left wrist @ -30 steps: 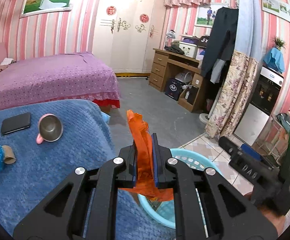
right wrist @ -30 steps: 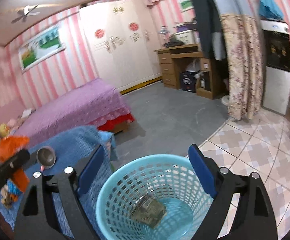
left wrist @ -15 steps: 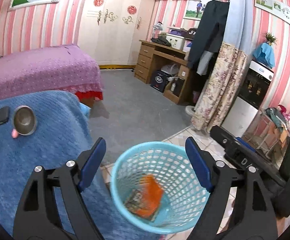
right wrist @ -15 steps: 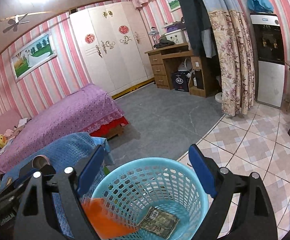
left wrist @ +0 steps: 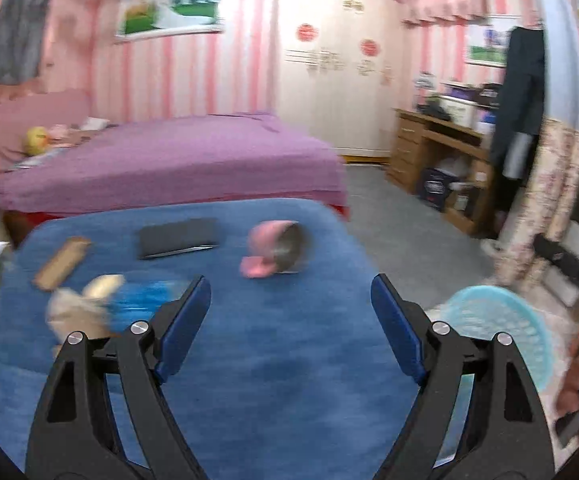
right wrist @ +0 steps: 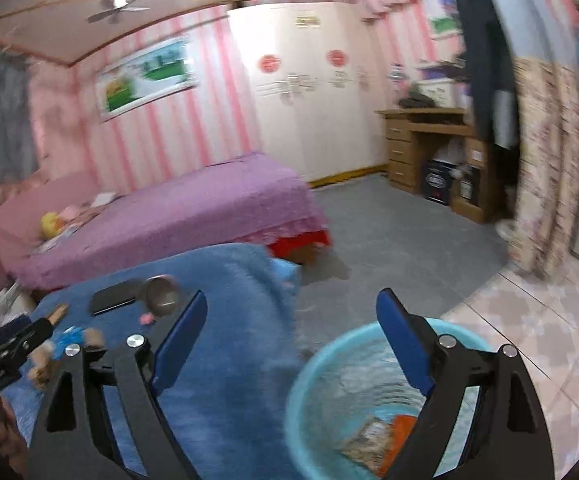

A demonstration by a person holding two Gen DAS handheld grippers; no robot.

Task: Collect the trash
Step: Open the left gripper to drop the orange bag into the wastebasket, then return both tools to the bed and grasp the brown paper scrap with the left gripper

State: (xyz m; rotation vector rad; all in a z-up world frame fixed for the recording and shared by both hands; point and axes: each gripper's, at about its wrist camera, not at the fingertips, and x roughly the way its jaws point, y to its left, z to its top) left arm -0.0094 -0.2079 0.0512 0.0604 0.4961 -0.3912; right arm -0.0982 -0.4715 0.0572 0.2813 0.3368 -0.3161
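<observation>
Left tool nearer the scraps on the blue bench

Left tool (left wrist: 289, 324) is spread and empty; the blurred paper and blue scraps (left wrist: 101, 304) lie at lower left of its frame, just beside its left finger. Right tool (right wrist: 289, 344), also spread, hangs above the basket (right wrist: 321, 364) at lower right, holding an orange wrapper (right wrist: 399, 432)

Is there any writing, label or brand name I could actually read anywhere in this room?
None is readable.
Red round signs on the wardrobe: blurred.
Dark box under the desk: label blurred.
Wrappers in the blue basket: print blurred.
Wall picture: no legible text.
</observation>
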